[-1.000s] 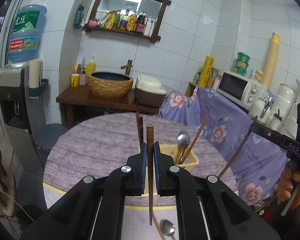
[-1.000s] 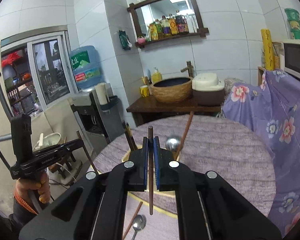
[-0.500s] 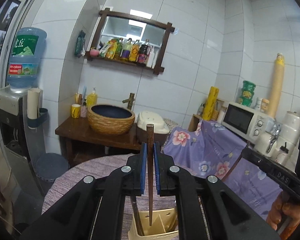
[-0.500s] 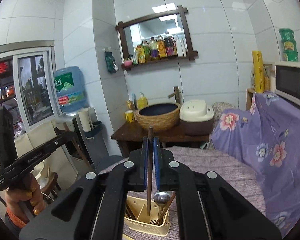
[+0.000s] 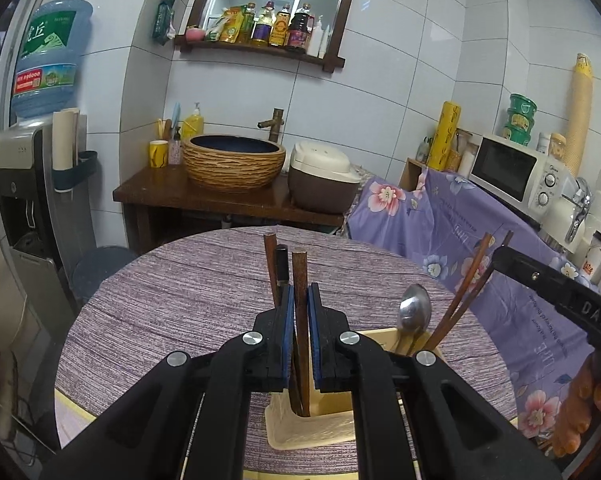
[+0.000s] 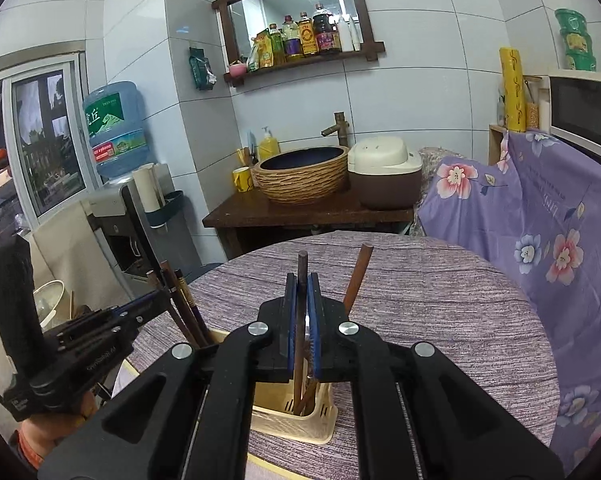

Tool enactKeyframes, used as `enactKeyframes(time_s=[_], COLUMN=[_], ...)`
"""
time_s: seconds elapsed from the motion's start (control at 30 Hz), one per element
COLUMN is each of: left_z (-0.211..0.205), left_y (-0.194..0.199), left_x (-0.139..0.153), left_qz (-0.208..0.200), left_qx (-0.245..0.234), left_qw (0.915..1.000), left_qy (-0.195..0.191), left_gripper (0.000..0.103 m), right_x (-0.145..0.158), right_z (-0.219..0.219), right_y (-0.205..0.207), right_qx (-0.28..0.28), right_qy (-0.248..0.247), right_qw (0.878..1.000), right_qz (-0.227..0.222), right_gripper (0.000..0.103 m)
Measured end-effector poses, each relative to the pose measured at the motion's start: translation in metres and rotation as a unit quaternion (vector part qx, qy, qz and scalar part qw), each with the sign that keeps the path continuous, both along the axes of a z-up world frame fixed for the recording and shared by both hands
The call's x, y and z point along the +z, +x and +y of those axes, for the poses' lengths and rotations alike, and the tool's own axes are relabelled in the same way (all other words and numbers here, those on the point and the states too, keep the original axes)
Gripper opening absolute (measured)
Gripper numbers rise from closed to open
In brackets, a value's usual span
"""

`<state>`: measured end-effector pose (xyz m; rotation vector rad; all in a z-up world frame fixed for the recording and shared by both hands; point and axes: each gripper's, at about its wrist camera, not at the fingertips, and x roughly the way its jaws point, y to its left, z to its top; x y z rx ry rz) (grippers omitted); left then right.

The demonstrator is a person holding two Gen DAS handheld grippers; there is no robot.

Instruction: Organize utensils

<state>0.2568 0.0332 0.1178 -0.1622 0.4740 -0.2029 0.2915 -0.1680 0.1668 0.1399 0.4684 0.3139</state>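
Behind, water jug [image 5: 46,60] label reads "丘" (claw [image 5: 556,284] marked "DAS").

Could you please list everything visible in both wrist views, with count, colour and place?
utensil holder: one, cream, on the round table.
round table: one, purple woven cloth.
chopsticks: one brown in the left jaws, one brown in the right jaws, lower ends in the holder; others already standing in it.
spoon: one, silver, in holder.
basin: one, woven tan, on the dark counter.
rice cooker: one, cream and brown, beside basin.
microwave: one, white, right.
water bottle: one, blue, left.
left gripper: black, shut on chopstick.
right gripper: black, shut on chopstick.
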Motion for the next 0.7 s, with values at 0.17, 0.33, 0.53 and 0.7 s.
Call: enactKeyframes(time_s=[0.17, 0.33, 0.53, 0.7], left_z=[0.004, 0.010, 0.013, 0.021], left_y=[-0.013, -0.044, -0.067, -0.088], left_x=[0.002, -0.010, -0.054, -0.092], left_qz=[0.002, -0.002, 0.040, 0.075], left_qx=[-0.011, 0.002, 0.023, 0.057], left_qw=[0.9998, 1.0000, 0.9989, 0.9947], left_qy=[-0.017, -0.006, 0.013, 0.041], left_gripper=[0.053, 0.059, 0.064, 0.064], right_x=[0.001, -0.009, -0.055, -0.124], right_z=[-0.003, -0.007, 0.011, 0.038], right_y=[-0.014, -0.043, -0.074, -0.102], right_qx=[-0.012, -0.036, -0.036, 0.000], right_qy=[0.000, -0.015, -0.073, -0.109], right_qw=[1.000, 0.999, 0.997, 0.991], right_qz=[-0.021, -0.034, 0.006, 0.076], right_gripper=[0.031, 0.062, 0.065, 0.065])
